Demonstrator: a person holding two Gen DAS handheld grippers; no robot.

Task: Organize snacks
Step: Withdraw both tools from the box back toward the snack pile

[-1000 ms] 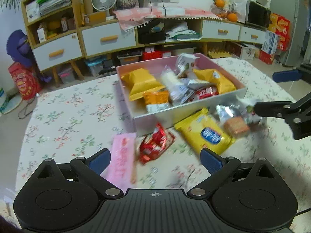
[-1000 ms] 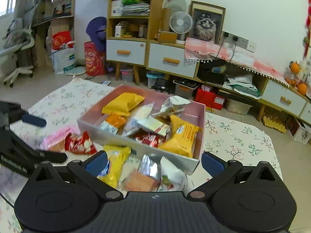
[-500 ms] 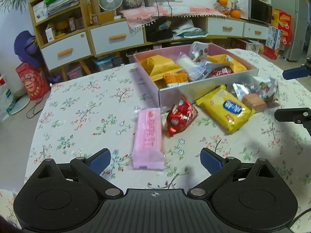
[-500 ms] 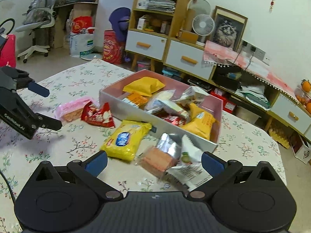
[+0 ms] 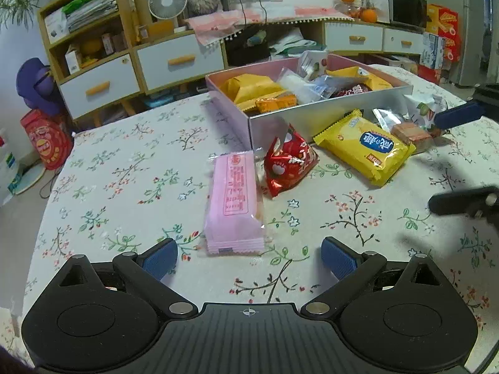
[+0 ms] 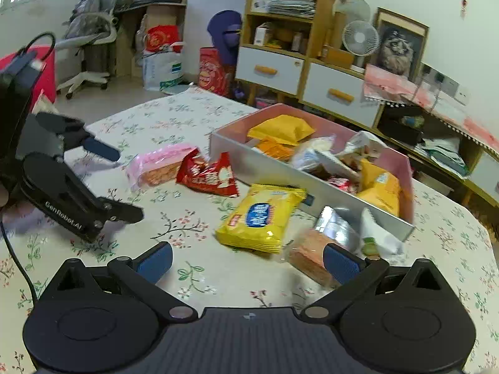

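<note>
**Both grippers empty above the snack table**

The left gripper (image 5: 249,257) hovers over the floral-print tablecloth (image 5: 124,180) with its jaws spread wide and nothing between them. The flat pink plastic-wrapped wafer packet (image 5: 234,199) lies directly ahead of the jaws, its near end just beyond the gap between the blue fingertip pads (image 5: 160,257). Ahead and slightly right of the jaws lies the crinkled red foil snack bag (image 5: 288,163), touching the pink packet's far right edge. Further right sits the yellow rectangular biscuit packet (image 5: 365,148).

The right gripper (image 6: 246,260) also has its jaws spread wide and empty. The yellow biscuit packet (image 6: 260,218) lies just ahead of the gap. A clear-wrapped orange-brown cracker pack (image 6: 307,255) lies partly behind the right fingertip pad (image 6: 341,263), with a silver foil packet (image 6: 336,224) and a white snack pouch (image 6: 375,240) beside it.

The open rectangular pink-and-grey cardboard box (image 6: 268,171) stands beyond both jaw pairs and holds several snack packets, among them a large yellow pillow bag (image 6: 280,129).
</note>
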